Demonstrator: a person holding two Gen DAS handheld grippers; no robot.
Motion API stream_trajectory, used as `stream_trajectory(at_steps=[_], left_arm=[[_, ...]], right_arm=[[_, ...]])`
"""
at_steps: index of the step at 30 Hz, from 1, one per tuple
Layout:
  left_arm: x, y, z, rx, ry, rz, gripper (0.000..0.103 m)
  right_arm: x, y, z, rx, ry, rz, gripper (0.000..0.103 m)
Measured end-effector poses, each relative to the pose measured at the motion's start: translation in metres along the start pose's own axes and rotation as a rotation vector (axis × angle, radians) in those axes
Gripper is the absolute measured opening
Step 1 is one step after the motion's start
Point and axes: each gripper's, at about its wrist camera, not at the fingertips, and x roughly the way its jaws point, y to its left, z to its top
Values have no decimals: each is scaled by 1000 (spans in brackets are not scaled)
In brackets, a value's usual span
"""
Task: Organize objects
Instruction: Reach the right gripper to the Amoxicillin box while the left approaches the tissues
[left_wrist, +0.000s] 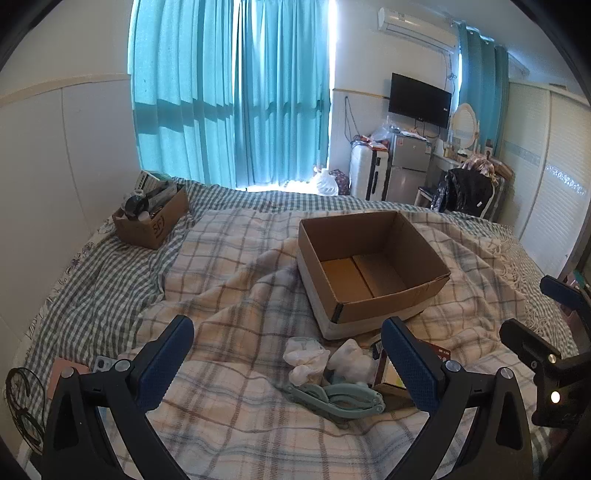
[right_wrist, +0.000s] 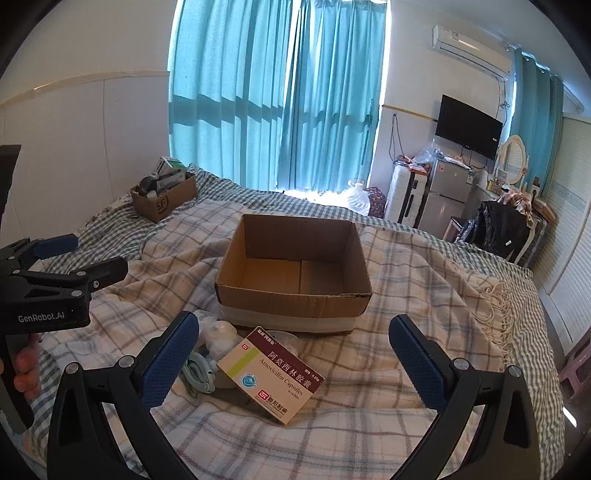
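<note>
Both hand-held grippers, left (left_wrist: 286, 363) and right (right_wrist: 293, 363), hang with jaws spread wide and empty over a small heap just near of the empty cardboard box (right_wrist: 293, 273): an amoxicillin carton (right_wrist: 271, 376), a pale green folding tool (left_wrist: 338, 400), crumpled white wrappers (left_wrist: 306, 356). Soft, rumpled plaid blanket (left_wrist: 236, 417) could let items sink or slide as jaws close; the tilted carton may skid. Beyond the bed: teal curtains (left_wrist: 229, 92), a second filled box (left_wrist: 153, 218) far left.

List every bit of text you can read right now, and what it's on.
"GenRobot.AI": left gripper body.
"Amoxicillin Capsules" and "阿莫西林胶囊": medicine box; its smaller print is too small to read.
"SF": far box, logo partly legible.
TV badge and fridge stickers: too small to read.
</note>
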Motion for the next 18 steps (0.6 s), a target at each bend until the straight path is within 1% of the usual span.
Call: stream_trajectory(at_steps=[3, 7, 9, 14, 18], left_arm=[[12, 1, -4, -7, 23, 1, 103], [40, -1, -15, -14, 100, 4, 103], [53, -4, -22, -11, 135, 6, 103], [84, -4, -39, 7, 238, 37, 103], [100, 2, -52, 3, 313, 26, 103]], right_arm=[[12, -4, 2, -7, 13, 0, 103], [39, -7, -2, -38, 74, -13, 103], [56, -10, -8, -35, 127, 13, 103], [91, -7, -25, -38, 262, 129, 103], [110, 6, -40, -95, 366, 161, 103]])
